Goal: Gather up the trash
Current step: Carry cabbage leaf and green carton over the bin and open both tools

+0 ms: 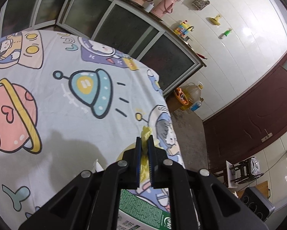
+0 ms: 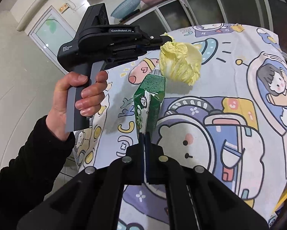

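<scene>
right wrist: tongs (image 2: 144, 134) pinch carton (image 2: 150, 103).

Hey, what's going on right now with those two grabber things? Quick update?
Left gripper shut on cabbage leaf, held above tablecloth. Right gripper shut on green carton. Nothing in the way.

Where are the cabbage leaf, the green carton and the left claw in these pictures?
cabbage leaf (image 2: 181, 63): right wrist view, on the middle of the crinkled yellow leaf.
green carton (image 2: 149, 103): right wrist view, on its side face.
left claw (image 1: 144, 145): left wrist view, between the fingertips, shut on the leaf.
</scene>
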The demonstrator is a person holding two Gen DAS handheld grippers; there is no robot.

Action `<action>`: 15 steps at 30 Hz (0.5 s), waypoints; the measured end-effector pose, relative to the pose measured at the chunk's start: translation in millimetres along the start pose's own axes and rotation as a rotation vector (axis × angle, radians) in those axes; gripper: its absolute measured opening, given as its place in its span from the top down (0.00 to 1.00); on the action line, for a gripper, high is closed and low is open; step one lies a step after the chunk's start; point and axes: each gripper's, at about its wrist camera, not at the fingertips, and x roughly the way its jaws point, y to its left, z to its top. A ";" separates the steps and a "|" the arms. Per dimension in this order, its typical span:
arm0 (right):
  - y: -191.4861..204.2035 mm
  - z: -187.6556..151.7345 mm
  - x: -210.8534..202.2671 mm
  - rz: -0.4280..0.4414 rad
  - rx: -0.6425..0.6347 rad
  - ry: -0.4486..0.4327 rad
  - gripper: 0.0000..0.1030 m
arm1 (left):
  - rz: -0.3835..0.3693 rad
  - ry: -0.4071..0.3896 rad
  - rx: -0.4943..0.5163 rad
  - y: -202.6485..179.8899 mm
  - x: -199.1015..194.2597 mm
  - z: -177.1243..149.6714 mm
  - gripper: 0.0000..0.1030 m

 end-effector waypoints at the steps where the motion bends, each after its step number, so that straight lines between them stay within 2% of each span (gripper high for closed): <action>1: 0.0 -2.1 -5.8 -0.001 0.000 -0.006 0.99 | -0.002 -0.002 0.008 -7.2 -1.3 -0.5 0.94; 7: -4.7 -18.3 -40.9 -0.006 0.013 -0.041 0.99 | -0.027 -0.002 0.061 -52.2 -0.7 -2.2 0.94; 15: -22.8 -57.6 -115.2 -0.053 0.042 -0.134 0.99 | -0.091 0.007 0.147 -135.0 16.6 -3.8 0.94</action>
